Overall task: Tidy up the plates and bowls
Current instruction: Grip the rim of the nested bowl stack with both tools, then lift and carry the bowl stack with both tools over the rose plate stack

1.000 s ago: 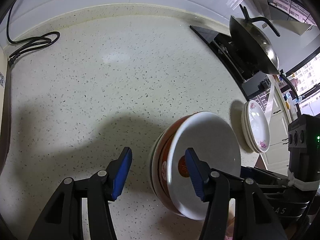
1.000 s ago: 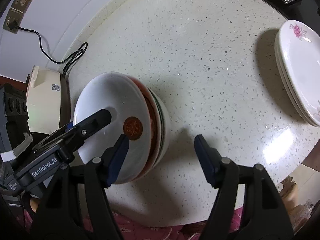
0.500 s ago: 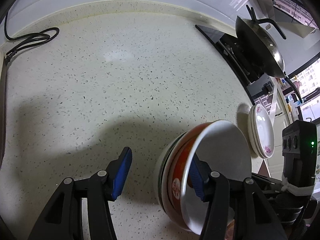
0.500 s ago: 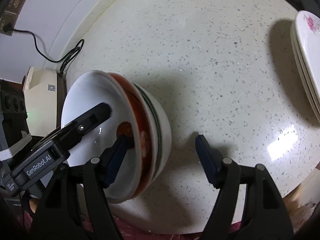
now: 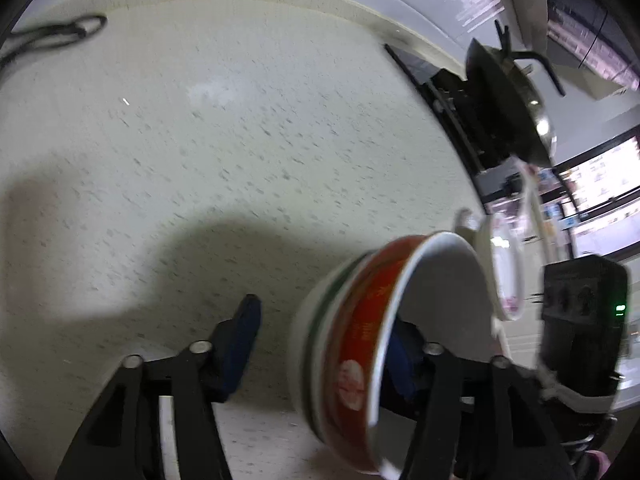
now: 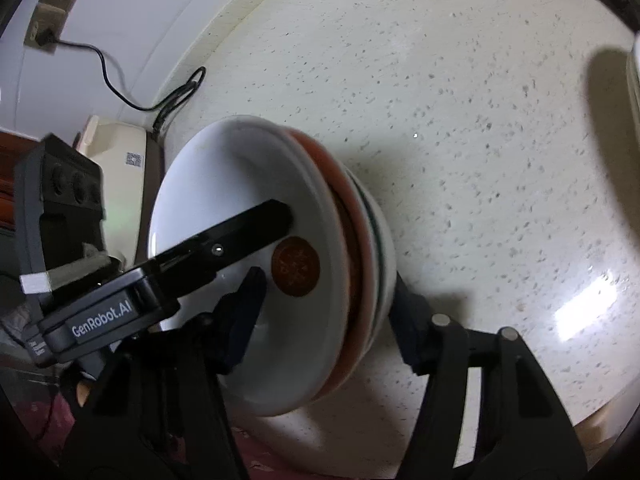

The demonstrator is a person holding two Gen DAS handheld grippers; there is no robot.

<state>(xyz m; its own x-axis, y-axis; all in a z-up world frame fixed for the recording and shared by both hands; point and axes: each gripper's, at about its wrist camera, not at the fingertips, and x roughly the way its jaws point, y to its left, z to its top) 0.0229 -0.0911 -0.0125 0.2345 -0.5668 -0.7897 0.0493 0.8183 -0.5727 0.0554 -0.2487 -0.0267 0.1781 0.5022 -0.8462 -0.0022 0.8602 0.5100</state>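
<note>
A stack of nested bowls [image 5: 360,332], white inside with a red band and a green-rimmed white one beneath, sits on the speckled counter [image 5: 200,160]. My left gripper [image 5: 324,344] is open and straddles the stack's rim, right finger inside the top bowl. My right gripper [image 6: 324,304] is open and straddles the same stack [image 6: 280,248] from the other side, left finger inside the bowl, right finger outside. The left gripper's finger [image 6: 224,248] shows inside the bowl. A stack of white flowered plates [image 5: 508,256] lies beyond.
A black wok [image 5: 516,108] sits on the stove at the far right. A black cable [image 5: 52,36] lies at the counter's back left. A cream appliance [image 6: 116,152] stands by the wall with a plugged-in cord [image 6: 100,64]. The counter's front edge is close below.
Both grippers have closed in on the bowl stack, so each now has one finger inside the top bowl and one outside. The stack looks larger and more edge-on.
</note>
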